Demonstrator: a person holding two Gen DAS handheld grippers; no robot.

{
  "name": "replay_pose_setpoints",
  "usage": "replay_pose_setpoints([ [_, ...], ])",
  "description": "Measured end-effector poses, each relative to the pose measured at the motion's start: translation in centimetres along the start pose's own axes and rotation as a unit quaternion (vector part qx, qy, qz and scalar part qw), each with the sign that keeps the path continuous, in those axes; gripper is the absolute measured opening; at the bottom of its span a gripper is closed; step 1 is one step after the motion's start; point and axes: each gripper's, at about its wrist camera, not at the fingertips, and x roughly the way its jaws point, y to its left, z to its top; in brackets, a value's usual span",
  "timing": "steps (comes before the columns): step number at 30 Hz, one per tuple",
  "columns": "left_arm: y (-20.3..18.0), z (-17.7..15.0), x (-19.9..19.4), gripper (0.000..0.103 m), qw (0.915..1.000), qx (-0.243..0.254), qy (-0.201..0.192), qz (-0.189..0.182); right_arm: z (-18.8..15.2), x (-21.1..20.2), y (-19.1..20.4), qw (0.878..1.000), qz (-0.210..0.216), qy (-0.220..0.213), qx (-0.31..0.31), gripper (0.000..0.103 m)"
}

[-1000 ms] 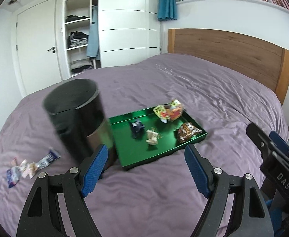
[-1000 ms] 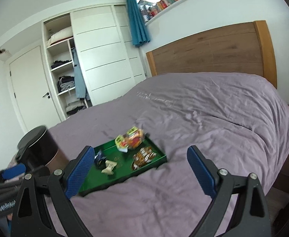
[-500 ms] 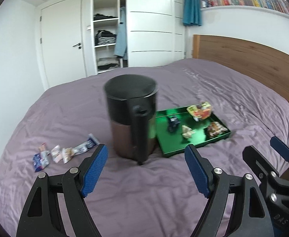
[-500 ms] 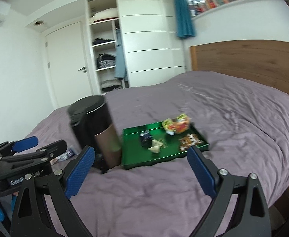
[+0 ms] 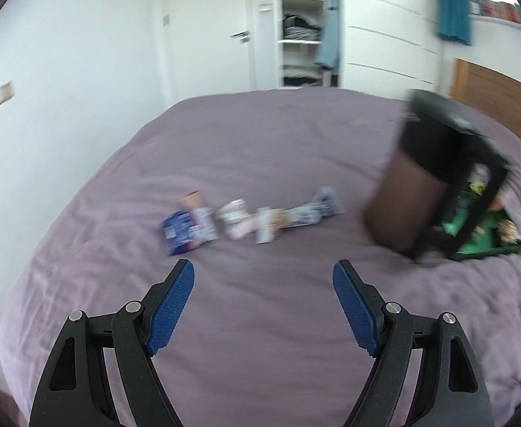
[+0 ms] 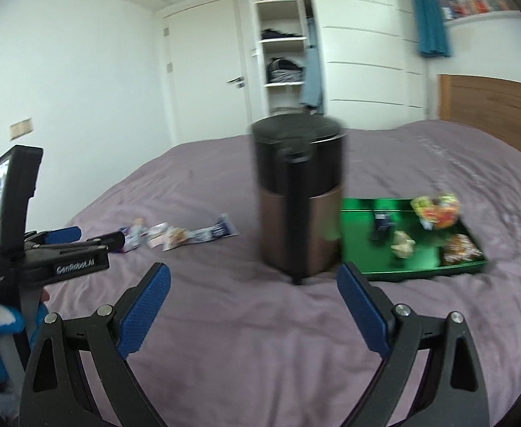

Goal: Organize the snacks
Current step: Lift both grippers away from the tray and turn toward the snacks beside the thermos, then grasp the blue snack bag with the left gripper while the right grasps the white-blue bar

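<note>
we find both claws empty. the left claw (image 5: 262, 306) hangs over bare bedspread with its pads apart and nothing between them. the right claw (image 6: 253, 306) is likewise spread wide, gripping nothing.

the loose snacks (image 5: 249, 220) lie in a short row on the bed (image 5: 260, 142), just ahead of the left claw and well left of the bin (image 6: 297, 195). we judge they are the items not yet sorted. the green tray (image 6: 363, 220) sits on the far side of the bin, touching or just beside it; we cannot tell which. it already carries several wrapped items, so we take it as the collecting place. the bin stands upright between row and tray, lid on, and its purpose here is not clear to us.

the left claw points down at the row, which suits a pick from above. in the right view the left tool appears at the left edge, beside the row.

room for moving: open bedspread lies all around the row, with no wall or rim close to it. the bin blocks the straight path from row to tray, so a carry would, in our judgement, need to pass in front of it or over it. the tray's raised rim calls for a drop from above. the soft, creased cover may let thin wrappers sink, and both views are blurred.
</note>
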Motion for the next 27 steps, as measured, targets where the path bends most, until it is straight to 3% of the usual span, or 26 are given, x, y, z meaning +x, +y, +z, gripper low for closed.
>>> replay_pose_setpoints([
  [6, 5.3, -0.1, 3.7, 0.076, 0.9982, -0.044, 0.009, 0.04, 0.3, 5.2, 3.1, 0.999, 0.047, 0.022, -0.014, 0.079],
  [13, 7.8, 0.3, 8.4, 0.076, 0.9961, -0.071, 0.024, 0.046, 0.8, 12.0, 5.7, 0.995, 0.087, 0.047, 0.001, 0.079],
  [21, 8.7, 2.2, 14.1, 0.076, 0.9949, -0.087, 0.033, 0.038, 2.0, 19.9, 6.9, 0.992, 0.096, 0.075, 0.043, 0.079],
  [27, 9.6, 2.4, 17.7, 0.076, 0.9903, -0.106, 0.08, 0.04, 3.1, 25.3, 6.0, 0.984, 0.074, 0.123, 0.107, 0.08],
])
